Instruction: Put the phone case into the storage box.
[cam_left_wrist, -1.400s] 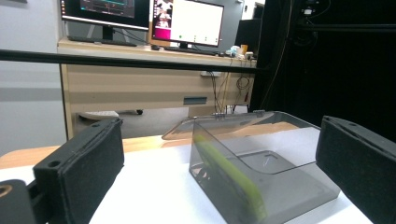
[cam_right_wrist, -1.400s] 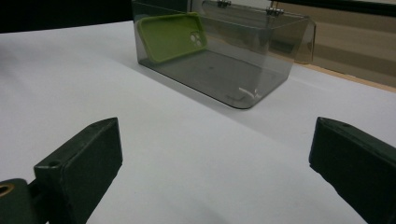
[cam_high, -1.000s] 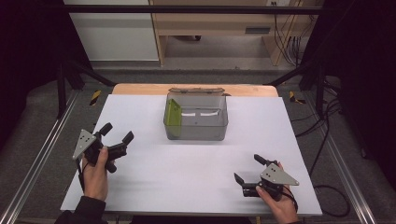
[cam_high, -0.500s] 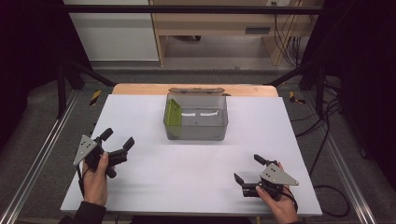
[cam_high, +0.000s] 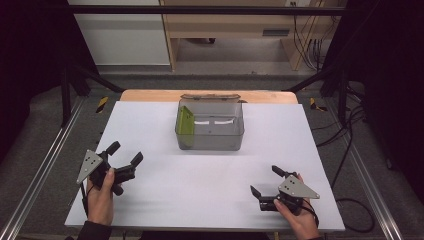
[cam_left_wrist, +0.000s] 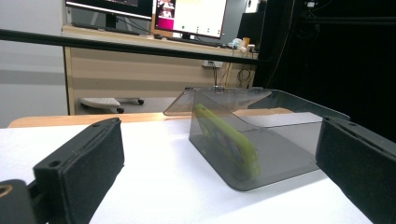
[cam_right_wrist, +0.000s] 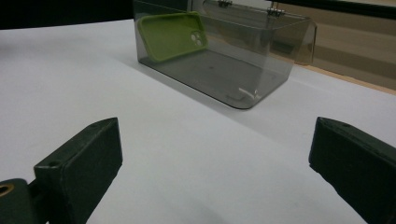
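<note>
A smoky clear plastic box (cam_high: 210, 127) with its lid swung back stands at the table's far middle. A green phone case (cam_high: 185, 121) leans upright against the box's left wall; it appears too in the left gripper view (cam_left_wrist: 227, 140) and the right gripper view (cam_right_wrist: 171, 35). My left gripper (cam_high: 125, 153) rests low over the table's left side, open and holding nothing, a hand around it. My right gripper (cam_high: 267, 181) sits near the front right edge, also open and bare. Both point toward the box (cam_left_wrist: 261, 135) (cam_right_wrist: 224, 60) from a distance.
The white tabletop (cam_high: 210, 175) spreads between the grippers and the box. A wooden strip (cam_high: 150, 95) runs along the far edge. Metal rails (cam_high: 45, 165) flank the table and cables (cam_high: 350, 150) trail on the floor at the right. Monitors (cam_left_wrist: 187, 16) stand on a desk beyond.
My left gripper has slid toward the near edge and dropped closer to the table. The right gripper, the box and the case have stayed put.
</note>
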